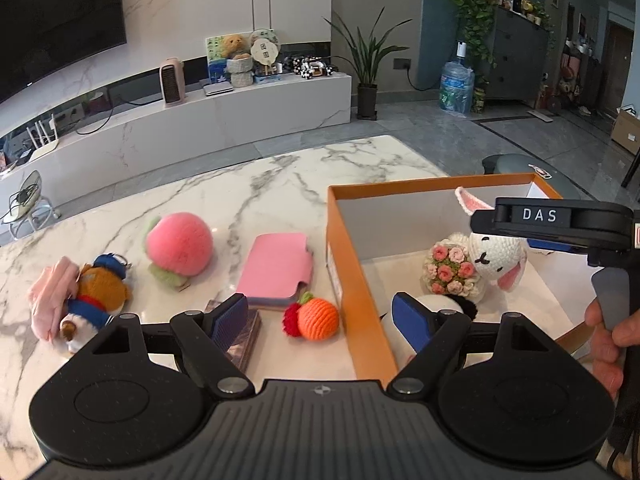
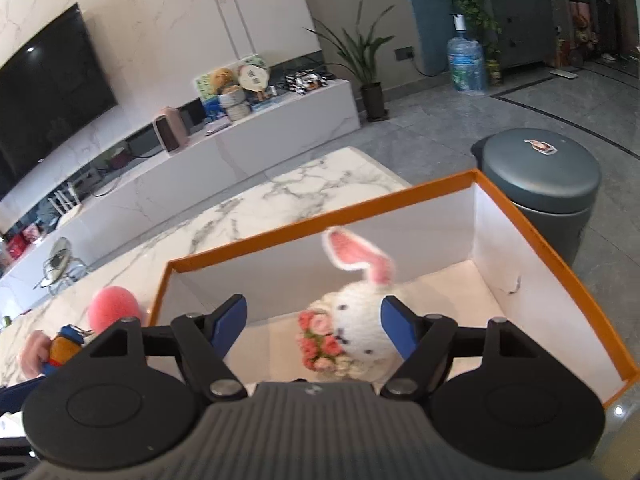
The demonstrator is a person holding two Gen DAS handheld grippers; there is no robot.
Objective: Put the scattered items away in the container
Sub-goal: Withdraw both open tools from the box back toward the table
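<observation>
Resting between parted jaws: crocheted rabbit [image 2: 360, 320].

A large black flat-screen television [image 1: 60, 20] fills the upper left of the left wrist view, mounted on a white marble wall. Below it runs a long white marble media console [image 1: 240, 108], carrying a small pink space heater [image 1: 173, 80], a brown teddy bear [image 1: 236, 46] in a woven basket and a round paper fan [image 1: 264, 46]. Right of the console stands a tall green potted plant [image 1: 368, 64] in a dark pot. Further right, a blue water jug [image 1: 457, 88] sits on the grey tiled floor. In the right wrist view, a round dark grey bin [image 2: 540, 184] occupies the right side.
</observation>
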